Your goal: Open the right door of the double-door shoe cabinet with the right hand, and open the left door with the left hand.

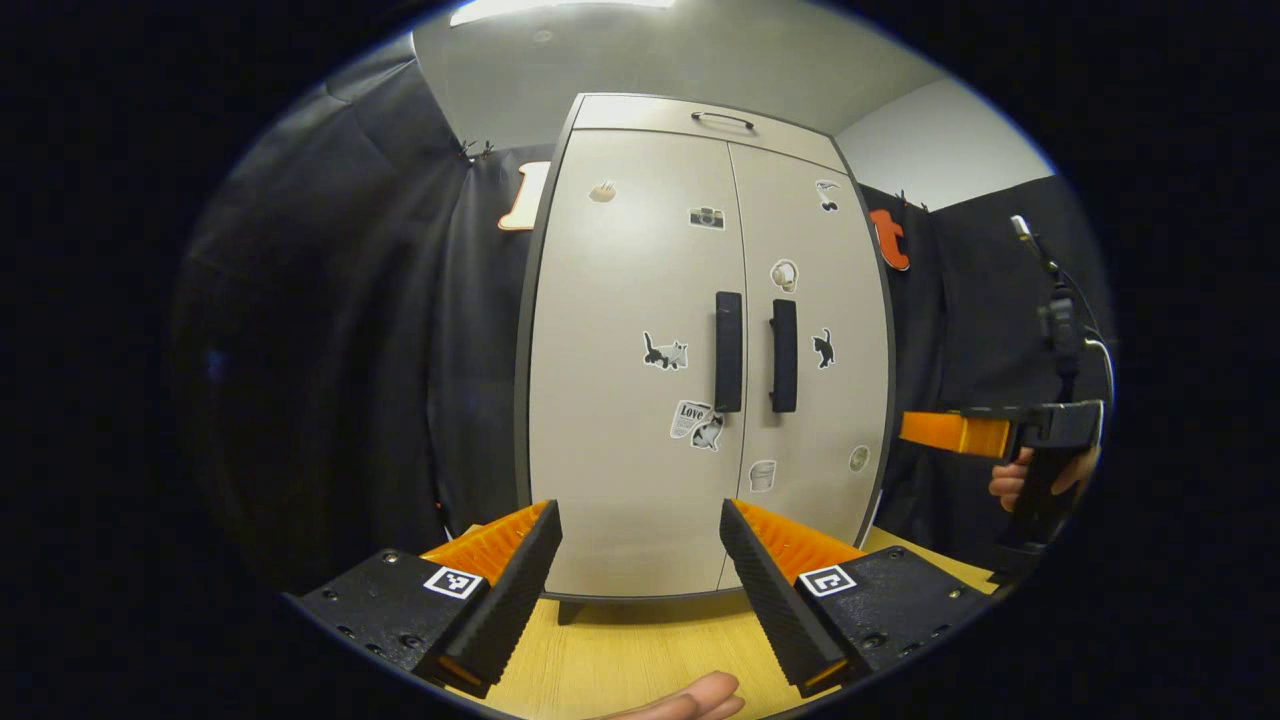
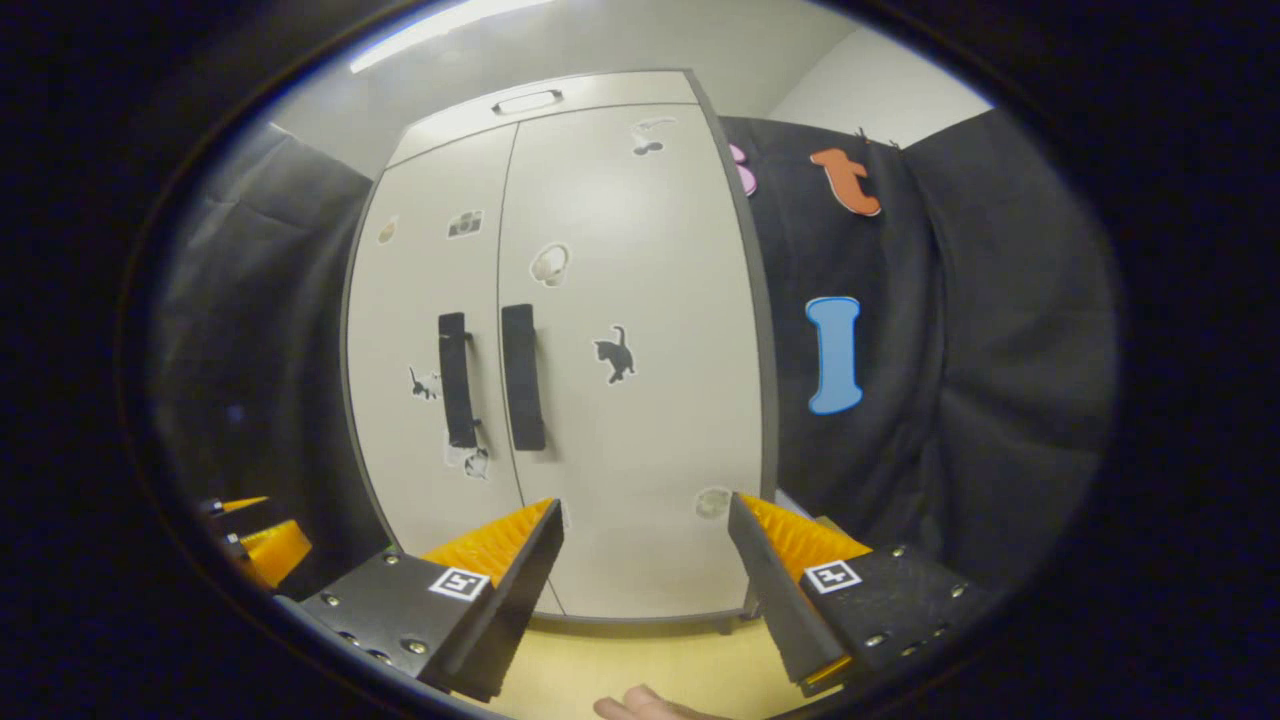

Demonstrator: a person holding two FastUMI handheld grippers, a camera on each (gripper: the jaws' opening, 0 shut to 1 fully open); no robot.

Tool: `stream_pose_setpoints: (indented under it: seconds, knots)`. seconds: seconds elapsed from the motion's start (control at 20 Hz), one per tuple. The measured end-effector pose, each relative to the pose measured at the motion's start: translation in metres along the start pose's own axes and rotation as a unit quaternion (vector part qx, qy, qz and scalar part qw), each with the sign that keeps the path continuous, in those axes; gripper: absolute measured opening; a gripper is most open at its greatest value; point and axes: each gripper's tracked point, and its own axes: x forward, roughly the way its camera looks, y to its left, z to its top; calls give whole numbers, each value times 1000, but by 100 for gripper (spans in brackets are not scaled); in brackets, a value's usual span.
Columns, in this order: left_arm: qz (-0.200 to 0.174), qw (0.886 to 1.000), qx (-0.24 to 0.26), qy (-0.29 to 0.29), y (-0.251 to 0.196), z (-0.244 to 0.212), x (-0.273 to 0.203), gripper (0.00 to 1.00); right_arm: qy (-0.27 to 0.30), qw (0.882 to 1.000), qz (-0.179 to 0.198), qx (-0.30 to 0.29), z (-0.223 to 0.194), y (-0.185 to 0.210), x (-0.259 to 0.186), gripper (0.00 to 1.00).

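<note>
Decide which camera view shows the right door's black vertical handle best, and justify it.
The right gripper view: the right door's black vertical handle appears larger and nearer the centre. The left gripper view shows the same handle smaller, beside the left door's handle.

A: Any readable text?
B: One word, "Love", on a sticker (image 1: 697, 424) low on the left door (image 1: 630, 380) of the cabinet (image 1: 700, 115), just beside the handle.
A: Other stickers?
B: Pictures only, no words. The square markers on the fingers carry a pattern, no letters.
</note>
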Motion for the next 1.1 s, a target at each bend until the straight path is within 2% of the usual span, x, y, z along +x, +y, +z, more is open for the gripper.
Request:
stream_pose_setpoints:
  seconds: [0.15, 0.2, 0.25, 0.3, 0.35, 0.4, 0.45, 0.5, 0.55, 0.6, 0.7, 0.8, 0.85, 0.9, 1.0, 1.05, 1.1]
  knots:
    - [-6, 1000, -7, -1, 2, -2, 2, 99, -19, 1000, 15, -16, 23, 31, 34, 94]
    - [-11, 1000, -7, -2, 1, -3, 3, 99, -25, 999, 25, -22, 28, 42, 44, 99]
    - [-15, 1000, -8, -1, 0, -4, 3, 99, -33, 998, 31, -32, 34, 51, 56, 99]
    - [-20, 1000, -9, -1, -1, -6, 3, 99, -41, 998, 33, -36, 40, 58, 68, 94]
    - [-25, 1000, -9, 0, -2, -7, 4, 99, -42, 998, 35, -37, 43, 65, 78, 99]
    - [-28, 1000, -7, 1, -1, -9, 4, 99, -41, 998, 35, -39, 44, 71, 86, 94]
    - [-26, 1000, -6, 2, 2, -10, 5, 99, -40, 998, 32, -41, 46, 76, 95, 94]
    - [-23, 1000, -5, 2, 6, -11, 7, 99, -42, 998, 29, -44, 48, 80, 102, 99]
    - [-20, 1000, -6, 4, 9, -12, 8, 99, -43, 998, 28, -47, 52, 85, 108, 99]
    - [-18, 1000, -7, 6, 13, -14, 9, 99, -44, 997, 29, -47, 53, 91, 114, 94]
    - [-14, 1000, -6, 8, 18, -17, 12, 99, -40, 998, 21, -52, 54, 98, 124, 97]
    - [-11, 1000, -6, 12, 23, -20, 13, 99, -30, 998, 21, -60, 50, 107, 129, 87]
    - [-10, 1000, -7, 12, 24, -20, 13, 99, -28, 998, 10, -63, 50, 106, 131, 86]
    - [-9, 1000, -7, 12, 26, -20, 14, 99, -24, 998, -3, -62, 48, 105, 135, 75]
    - [-7, 1000, -7, 13, 28, -21, 14, 99, -25, 997, -22, -66, 50, 102, 138, 62]
    - [-7, 1000, -9, 13, 28, -21, 15, 99, -28, 998, -19, -59, 52, 103, 135, 58]
    - [-7, 1000, -10, 15, 28, -21, 15, 99, -20, 998, -19, -54, 49, 103, 139, 39]
